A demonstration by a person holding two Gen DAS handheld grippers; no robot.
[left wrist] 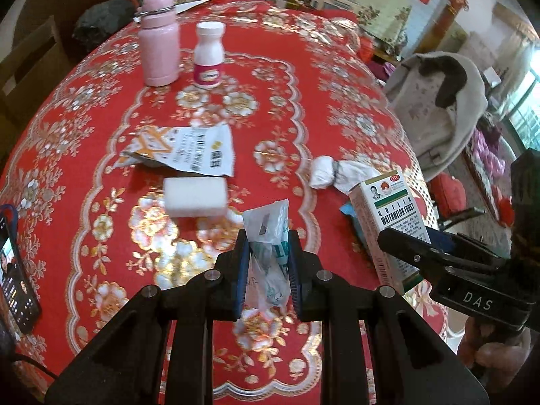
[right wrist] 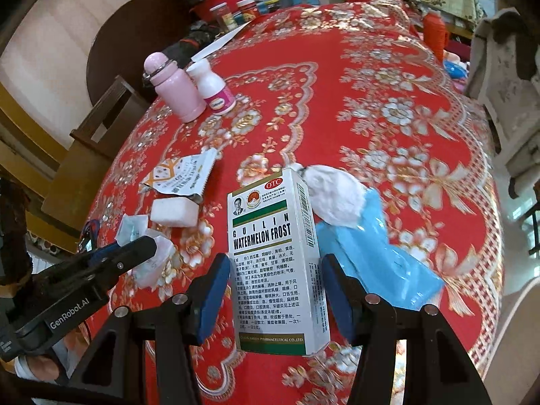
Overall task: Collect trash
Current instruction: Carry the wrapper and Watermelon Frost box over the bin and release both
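My left gripper is shut on a crumpled clear plastic wrapper and holds it just above the red tablecloth; it also shows in the right wrist view. My right gripper is shut on a white and green medicine box, upright between the blue pads; the box also shows in the left wrist view. On the cloth lie a torn snack wrapper, a white foam block, a crumpled white tissue and a blue packet.
A pink flask and a white pill bottle stand at the far side of the red flowered tablecloth. A phone lies at the left edge. A chair with a grey garment stands to the right. Jars and clutter sit at the back.
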